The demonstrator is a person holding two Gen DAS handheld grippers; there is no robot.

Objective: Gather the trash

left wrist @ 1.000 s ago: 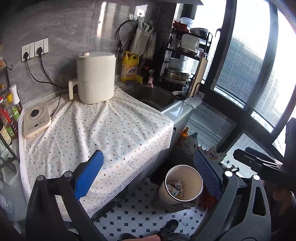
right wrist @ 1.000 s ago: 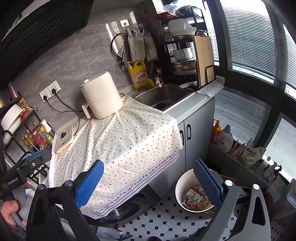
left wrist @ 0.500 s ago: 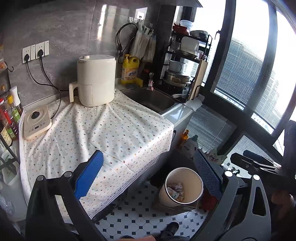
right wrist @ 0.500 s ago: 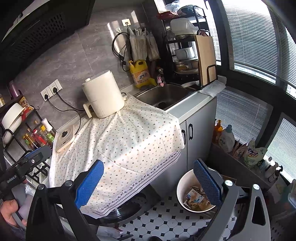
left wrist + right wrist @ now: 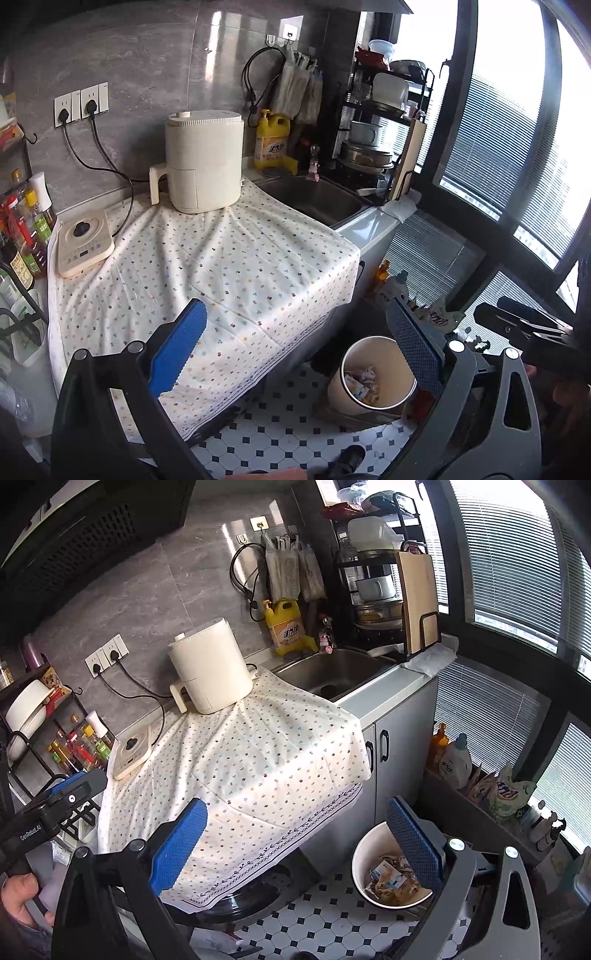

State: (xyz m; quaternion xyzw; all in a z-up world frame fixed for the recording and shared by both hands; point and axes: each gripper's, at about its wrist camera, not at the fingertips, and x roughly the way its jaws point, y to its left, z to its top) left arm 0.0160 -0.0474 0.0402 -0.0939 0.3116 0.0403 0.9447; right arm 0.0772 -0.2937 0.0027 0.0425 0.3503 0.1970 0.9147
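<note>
Right wrist view: right gripper (image 5: 295,843) jaws wide, empty. Bin (image 5: 360,860) with trash (image 5: 388,880) lower right, under right finger. Left gripper (image 5: 295,350) also wide, empty. No loose trash visible; right hand nearer bin.

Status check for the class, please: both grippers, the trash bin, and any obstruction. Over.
Left gripper open, empty. Right gripper open, empty. Trash bin on floor, wrappers inside. Patterned cloth bare of trash; nothing blocking.
</note>
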